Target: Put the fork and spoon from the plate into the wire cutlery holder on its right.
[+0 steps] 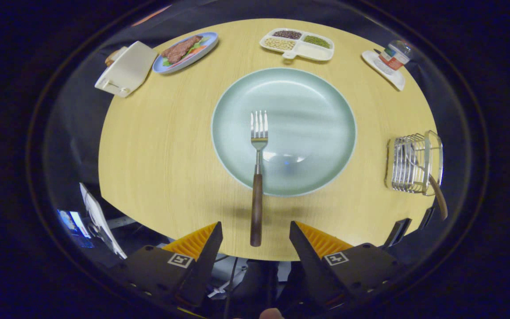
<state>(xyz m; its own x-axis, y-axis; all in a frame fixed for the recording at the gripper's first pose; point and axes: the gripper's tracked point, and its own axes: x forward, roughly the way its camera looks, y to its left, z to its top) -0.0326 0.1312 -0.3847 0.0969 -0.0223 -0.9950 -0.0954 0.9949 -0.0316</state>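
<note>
Lying with its tines on the round pale-green plate [308, 110], the steel fork with a dark wooden handle [257, 177] is pointing its handle off the plate's near rim toward the gripper [256, 237], whose fingers are standing spread apart, gripping nothing, the handle's end between them. Right of the plate, the wire cutlery holder [410, 164] is already carrying a brown-handled utensil [436, 195].
</note>
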